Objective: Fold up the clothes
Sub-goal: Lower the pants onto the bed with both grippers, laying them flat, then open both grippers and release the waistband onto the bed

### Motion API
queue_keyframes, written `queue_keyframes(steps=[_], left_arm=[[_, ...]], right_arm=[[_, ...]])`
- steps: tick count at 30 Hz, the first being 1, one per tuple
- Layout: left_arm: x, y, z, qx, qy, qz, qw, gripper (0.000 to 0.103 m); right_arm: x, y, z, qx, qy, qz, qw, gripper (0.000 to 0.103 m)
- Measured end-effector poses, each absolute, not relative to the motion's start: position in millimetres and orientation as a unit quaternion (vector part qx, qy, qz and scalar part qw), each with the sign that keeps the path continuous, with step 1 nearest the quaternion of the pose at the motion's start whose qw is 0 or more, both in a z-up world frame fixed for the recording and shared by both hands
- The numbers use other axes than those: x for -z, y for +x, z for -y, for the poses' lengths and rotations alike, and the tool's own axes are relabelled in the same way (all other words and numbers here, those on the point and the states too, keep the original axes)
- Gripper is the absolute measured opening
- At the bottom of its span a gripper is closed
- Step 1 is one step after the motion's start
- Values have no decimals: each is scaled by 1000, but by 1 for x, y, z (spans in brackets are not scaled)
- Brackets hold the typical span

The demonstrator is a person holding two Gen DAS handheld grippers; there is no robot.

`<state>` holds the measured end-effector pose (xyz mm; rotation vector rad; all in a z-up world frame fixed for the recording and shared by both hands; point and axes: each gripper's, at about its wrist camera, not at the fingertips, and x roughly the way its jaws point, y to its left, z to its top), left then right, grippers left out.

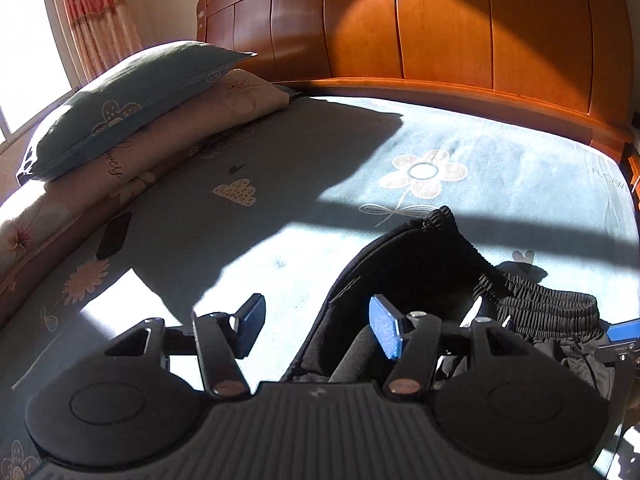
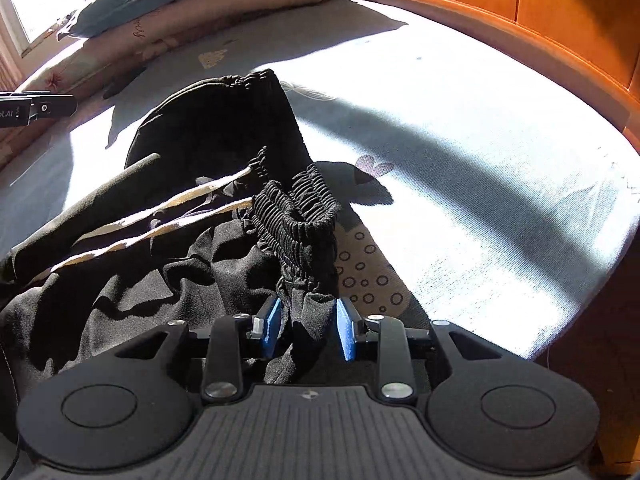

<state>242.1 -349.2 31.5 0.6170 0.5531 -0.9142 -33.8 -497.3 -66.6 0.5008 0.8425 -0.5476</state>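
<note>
One pair of black trousers (image 2: pixel 208 216) lies crumpled on the blue flowered bedsheet (image 2: pixel 460 168) near my edge of the bed, its ribbed elastic waistband (image 2: pixel 304 208) bunched up and two pale stripes running along one leg. My right gripper (image 2: pixel 306 326) stands with its blue pads a little apart, a fold of the dark cloth lying loosely between them below the waistband and neither pad visibly pressing it. My left gripper (image 1: pixel 316 328) is spread wide over the sheet at the garment's left edge, clamping nothing, and beyond it two pillows (image 1: pixel 132 112) are stacked by the wooden headboard (image 1: pixel 440 32).
</note>
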Motion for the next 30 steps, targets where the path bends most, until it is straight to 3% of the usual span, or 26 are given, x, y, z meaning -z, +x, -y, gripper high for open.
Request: queue_keyframes(steps=[3, 5, 11, 21, 28, 30], left_arm=[[-32, 232, 306, 398, 306, -287, 815, 59], [-29, 222, 275, 386, 305, -307, 815, 59], [-19, 191, 175, 336, 247, -370, 831, 61], [-5, 165, 55, 261, 163, -388, 869, 65], [26, 185, 23, 228, 125, -407, 876, 66], [35, 191, 13, 214, 100, -413, 880, 61]], right_arm=[[44, -39, 490, 239, 237, -371, 866, 35], [32, -39, 476, 209, 225, -359, 881, 41], [8, -29, 405, 100, 193, -345, 913, 42], [25, -5, 295, -15, 163, -378, 911, 42], [40, -8, 269, -19, 160, -401, 902, 43], [42, -11, 268, -16, 160, -405, 900, 43]])
